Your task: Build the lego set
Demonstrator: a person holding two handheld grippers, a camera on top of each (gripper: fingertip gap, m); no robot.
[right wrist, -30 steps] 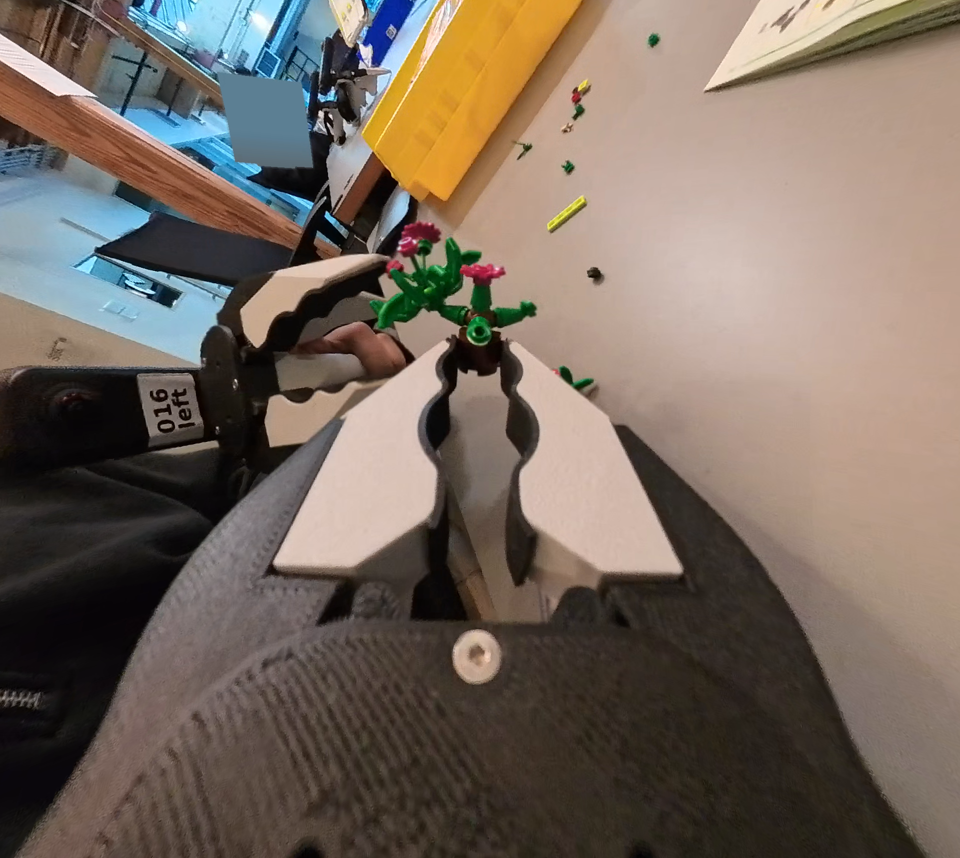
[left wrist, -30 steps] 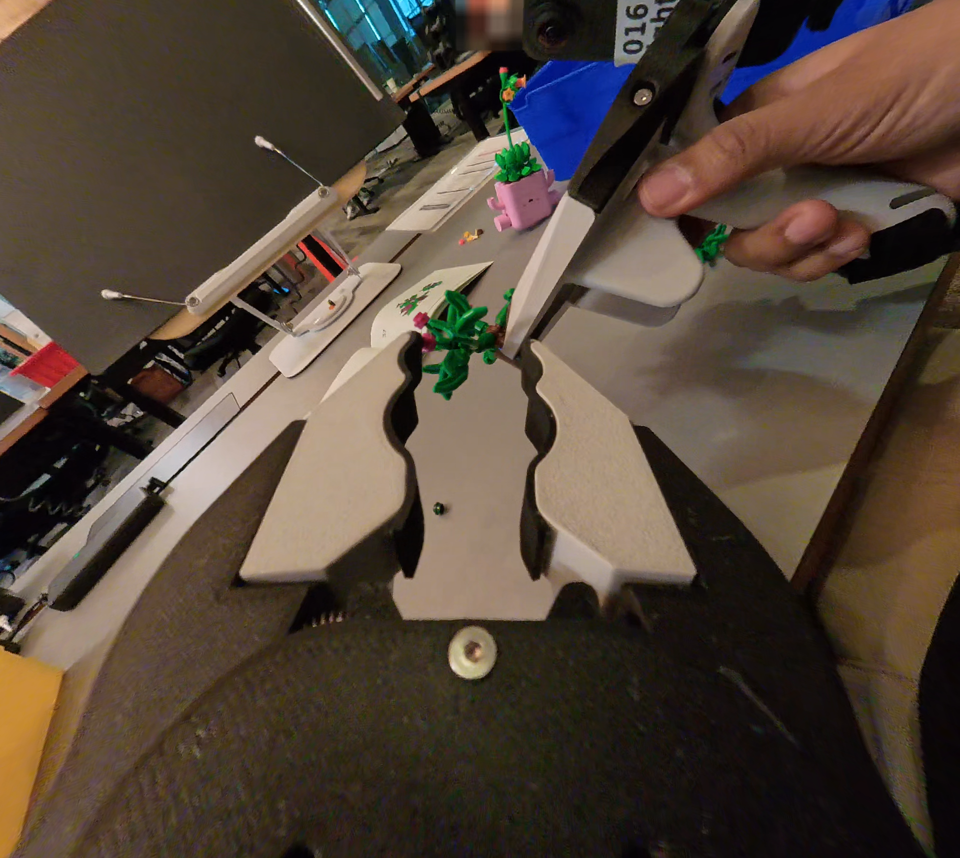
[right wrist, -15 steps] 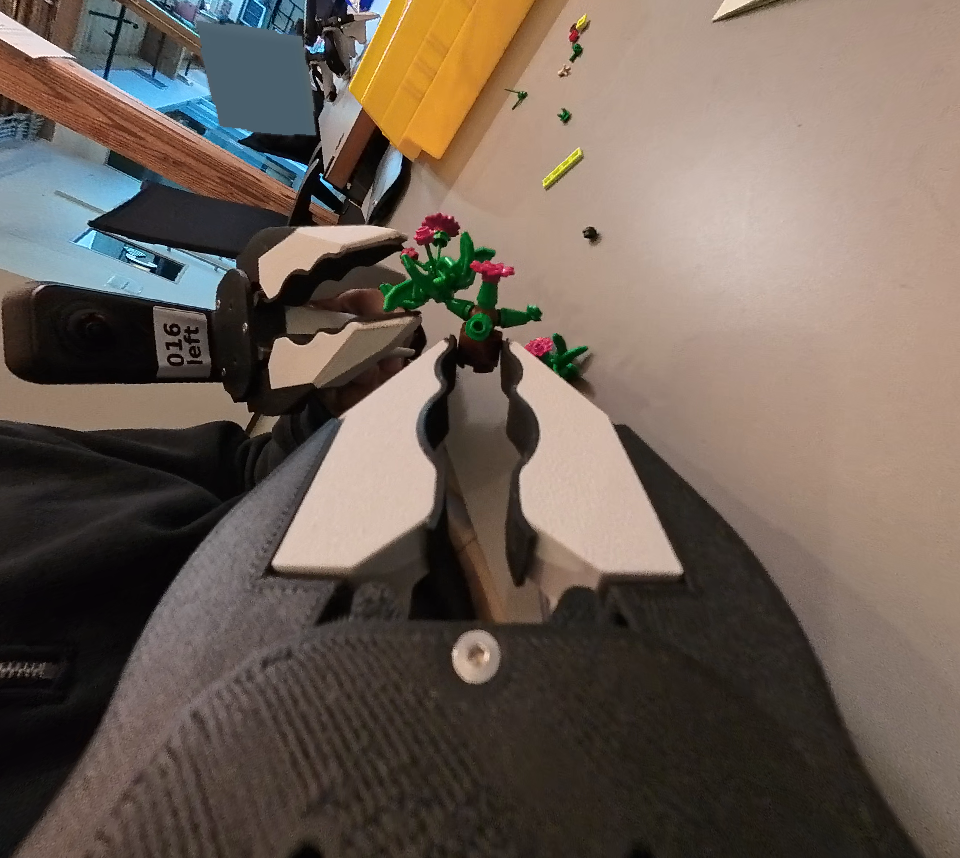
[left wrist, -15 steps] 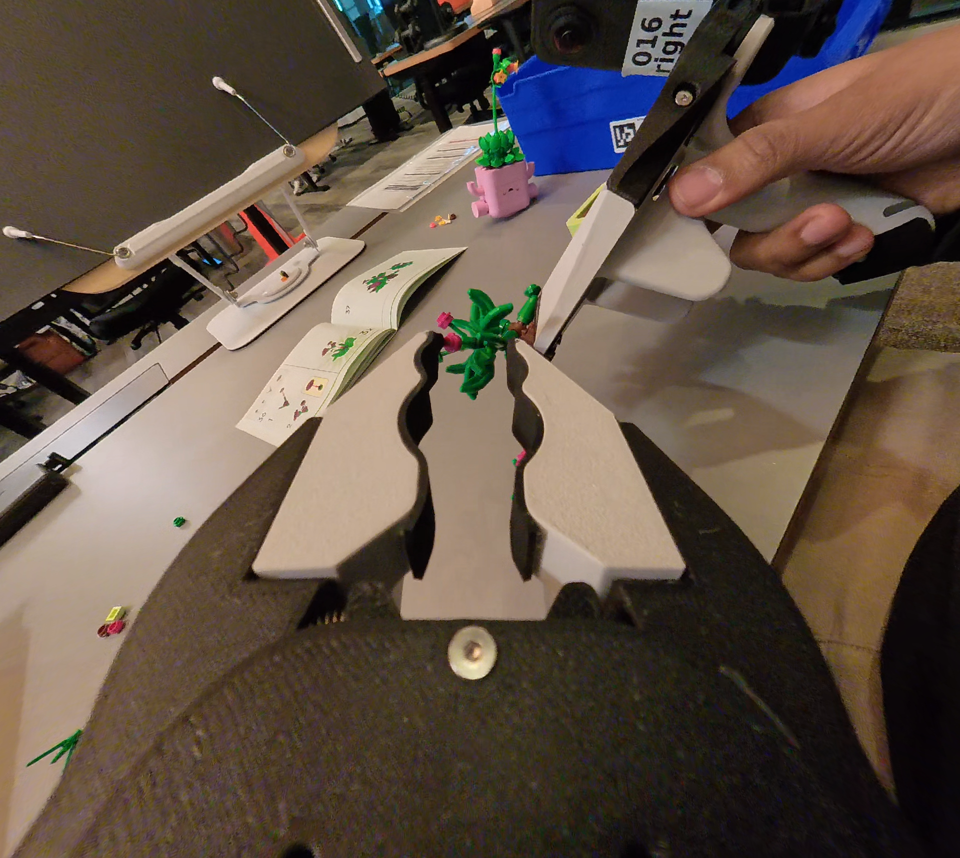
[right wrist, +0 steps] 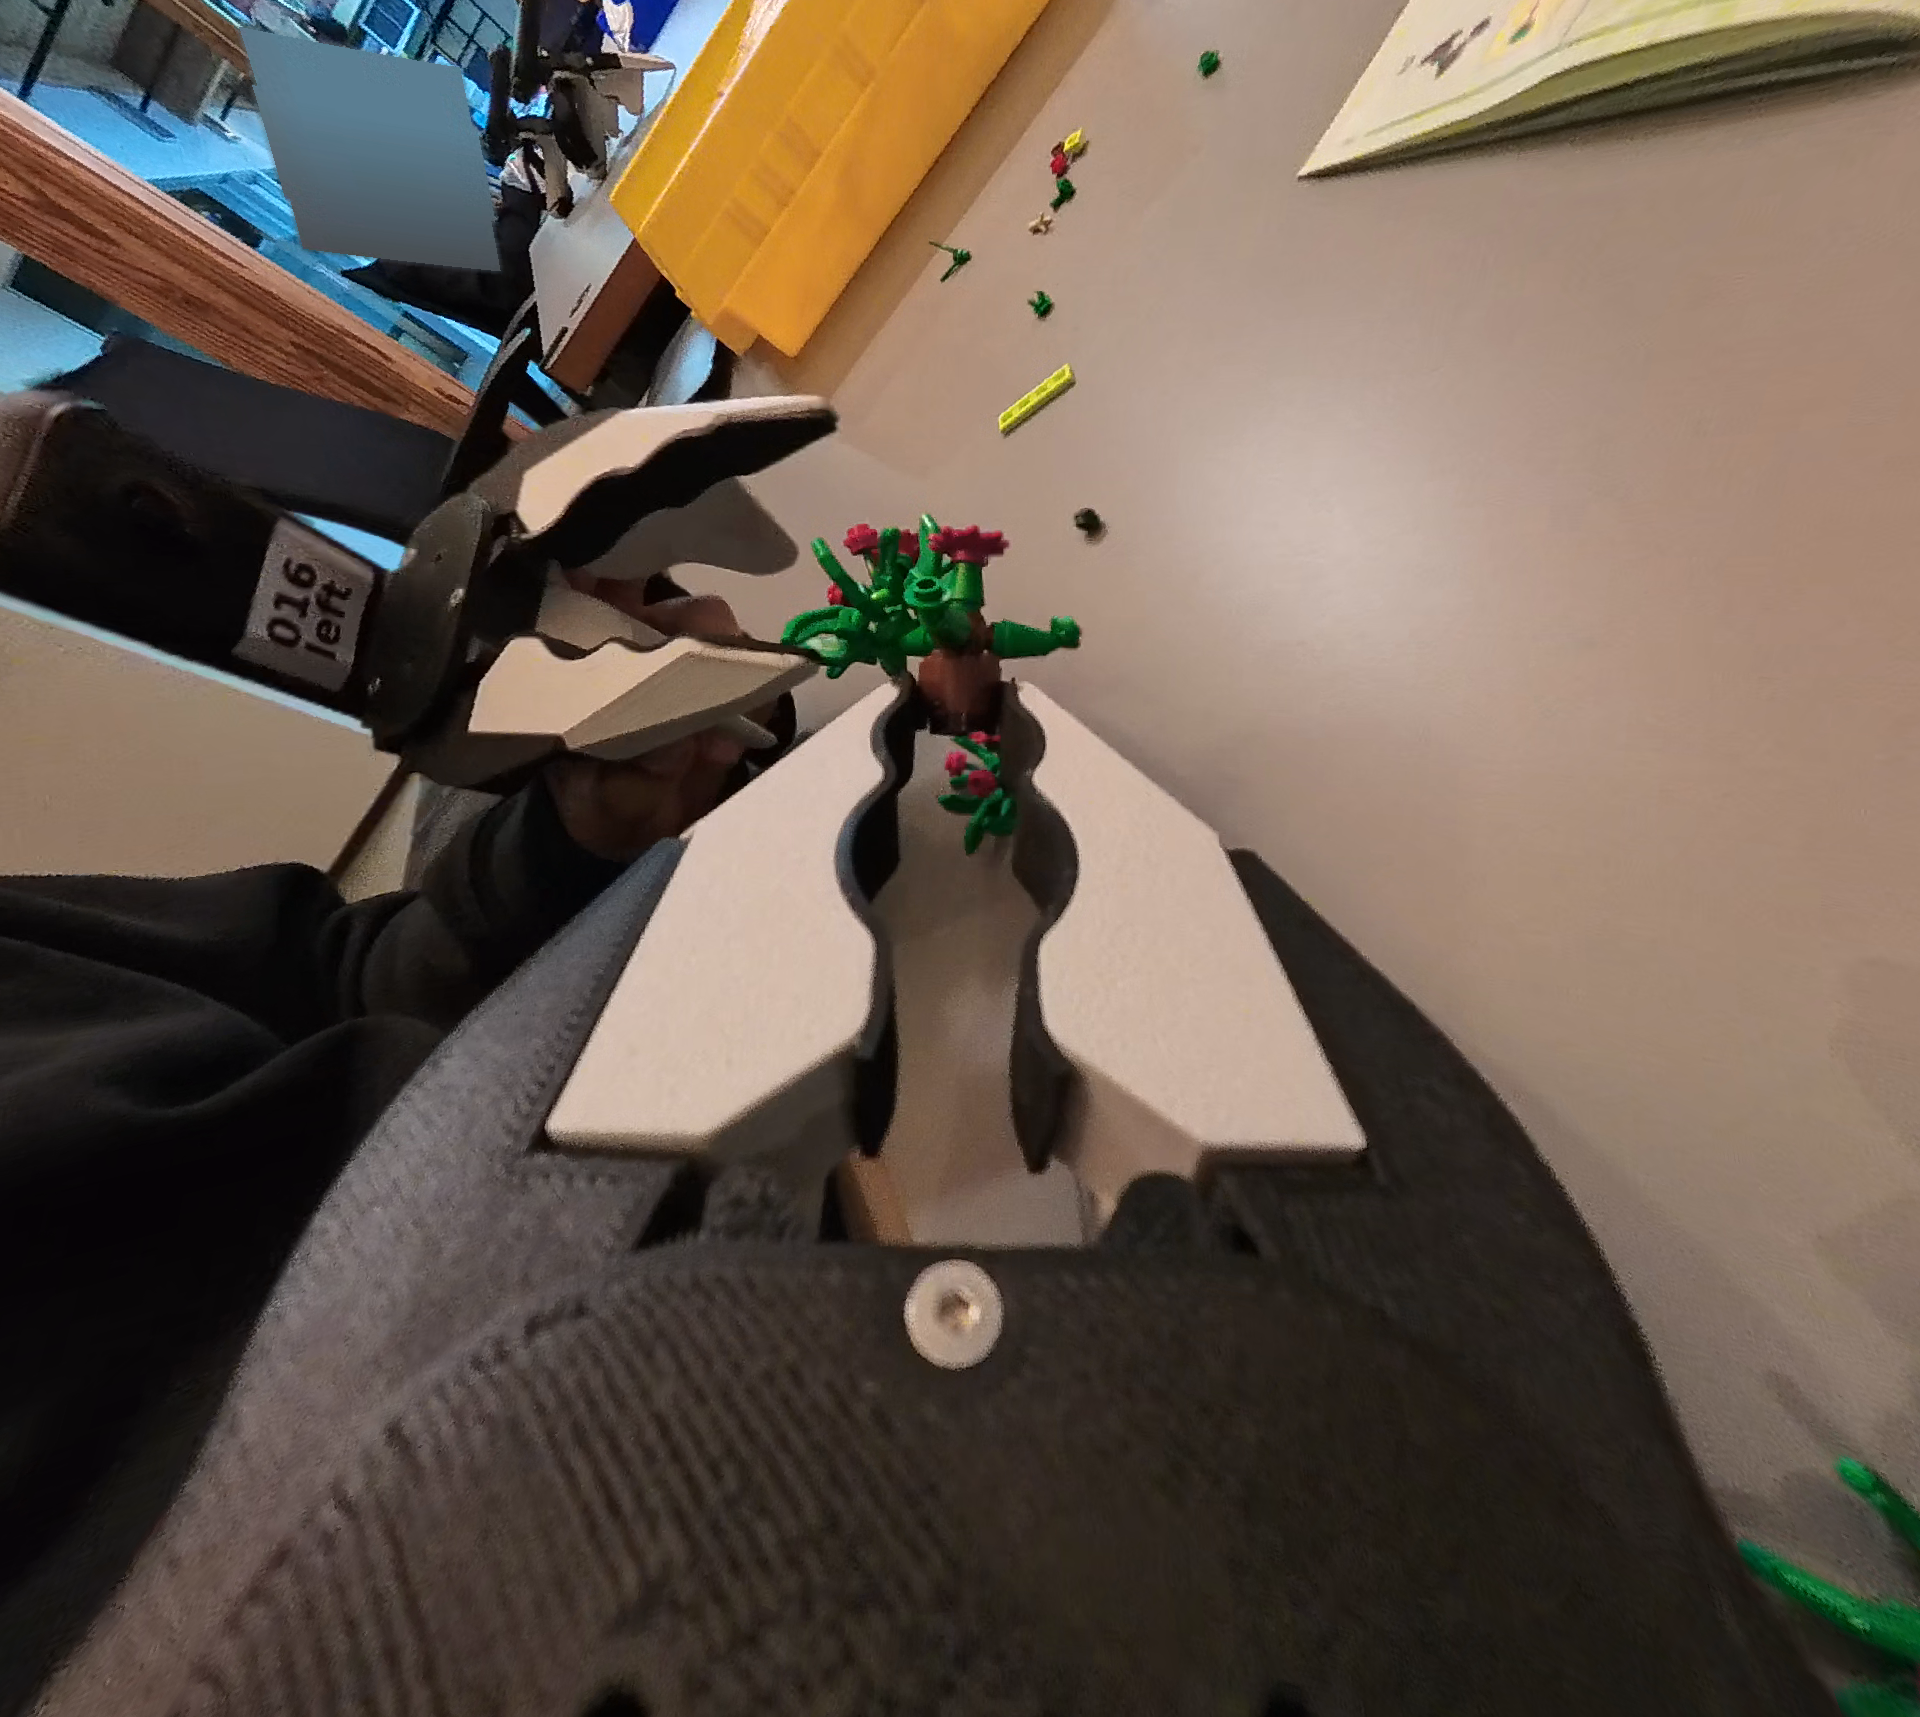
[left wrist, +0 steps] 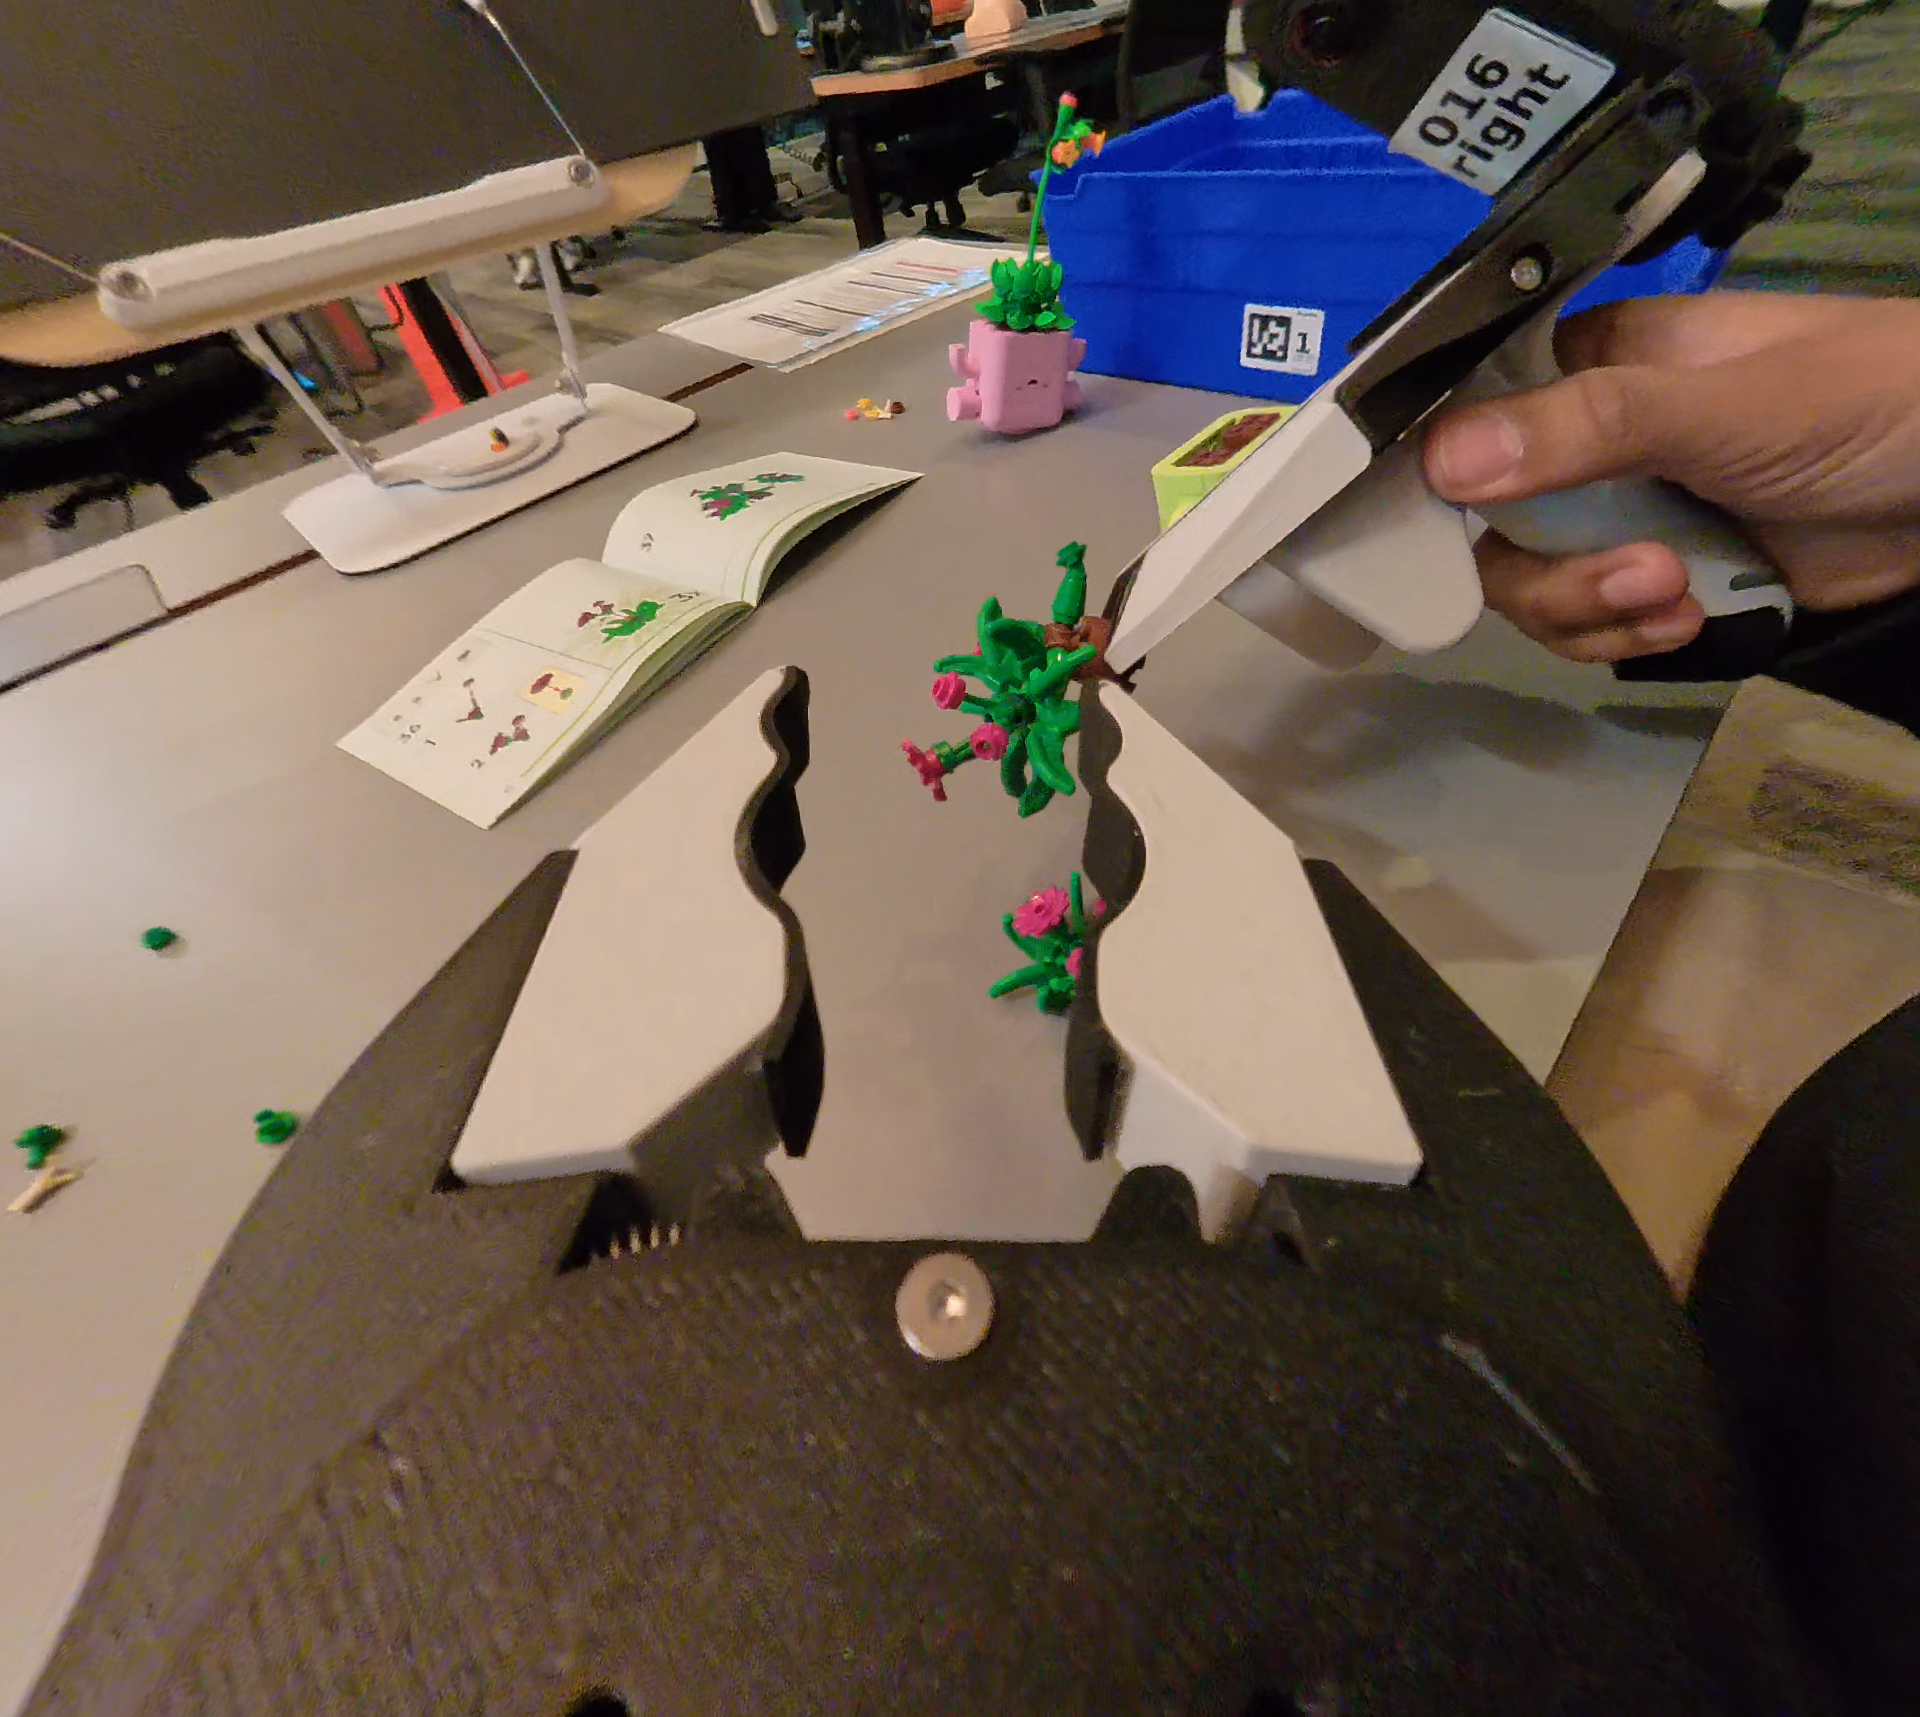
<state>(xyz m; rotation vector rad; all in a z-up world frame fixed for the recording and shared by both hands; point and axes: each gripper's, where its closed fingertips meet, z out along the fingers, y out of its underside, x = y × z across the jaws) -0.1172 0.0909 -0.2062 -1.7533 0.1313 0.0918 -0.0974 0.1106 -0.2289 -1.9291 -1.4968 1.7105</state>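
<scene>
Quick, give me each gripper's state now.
Left gripper: open, holding nothing.
Right gripper: shut on the plant, gripping it by its brown base.

Flower sprig (left wrist: 1047, 943) lies between open left hand-held gripper (left wrist: 940, 691) fingers.

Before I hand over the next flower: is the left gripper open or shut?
Open. The left gripper has table showing between its fingers, nothing held; its fingertips flank the plant.

- White sticker (left wrist: 1496, 98), lettered: right gripper (left wrist: 1120, 628), behind its fingers.
- Matching sticker (right wrist: 307, 618): left gripper (right wrist: 821, 540), behind its fingers.
- Code tag (left wrist: 1280, 337): blue bin (left wrist: 1195, 233), beyond the fingertips.
</scene>
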